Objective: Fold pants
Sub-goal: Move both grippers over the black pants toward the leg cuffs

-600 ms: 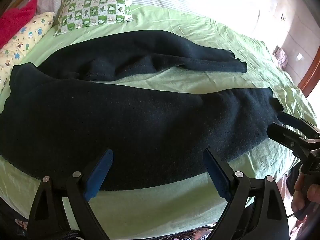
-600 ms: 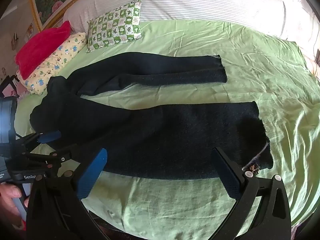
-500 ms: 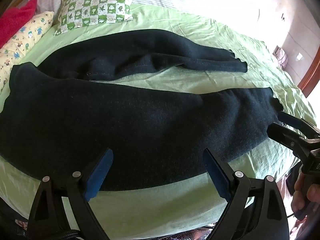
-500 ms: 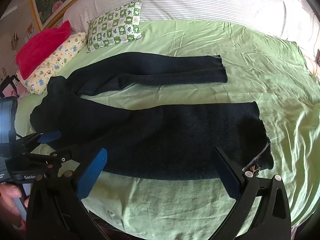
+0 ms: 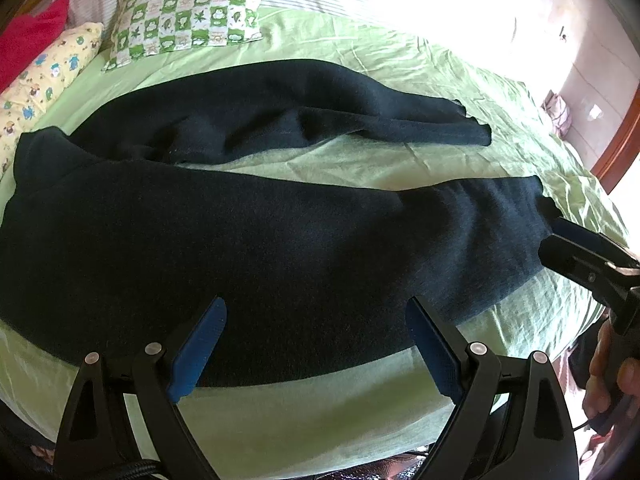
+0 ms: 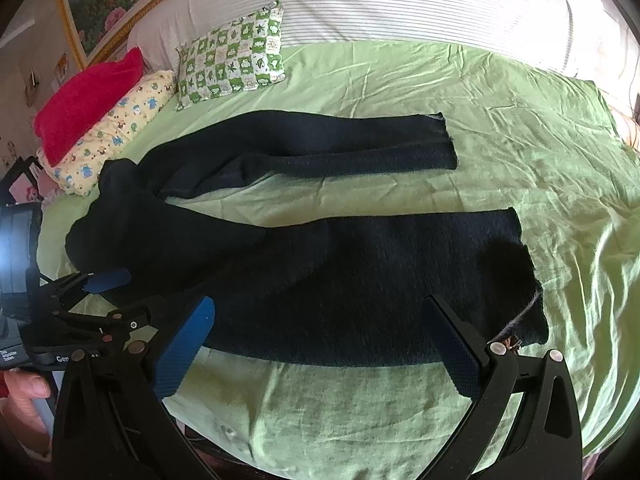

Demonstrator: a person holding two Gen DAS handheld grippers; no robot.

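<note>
We see a bed [image 6: 400, 80] covered by a rumpled light green sheet [image 5: 360, 168], filling both wrist views. Along its far side runs a white striped bolster or headboard cushion [image 6: 400, 8].

Spread flat across the middle of the bed lie the dark navy pants [image 6: 340, 280], unfolded. The two legs point toward the right and lie apart, with a strip of green sheet between them. The near leg [image 5: 280, 248] is broad and close to the near edge of the bed; the far leg [image 5: 320, 116] is narrower in view and slightly creased. The waist end sits at the left, bunched a little.

At the far left corner we see three pillows together: a green and white checked one [image 6: 232, 60], a yellow one with small cartoon prints [image 6: 120, 128], and a red cushion [image 6: 88, 100] resting on the yellow one.

Our left gripper [image 5: 316, 344] hovers over the near edge of the pants near the waist end, its blue-padded fingers [image 5: 196, 352] spread wide with nothing between them. Our right gripper [image 6: 318, 348] hovers over the near leg toward its cuff, its fingers [image 6: 184, 348] likewise spread wide and holding nothing. Each gripper also shows at the edge of the other's view.

A framed flower painting [image 6: 116, 4] hangs on the wall at upper left.
</note>
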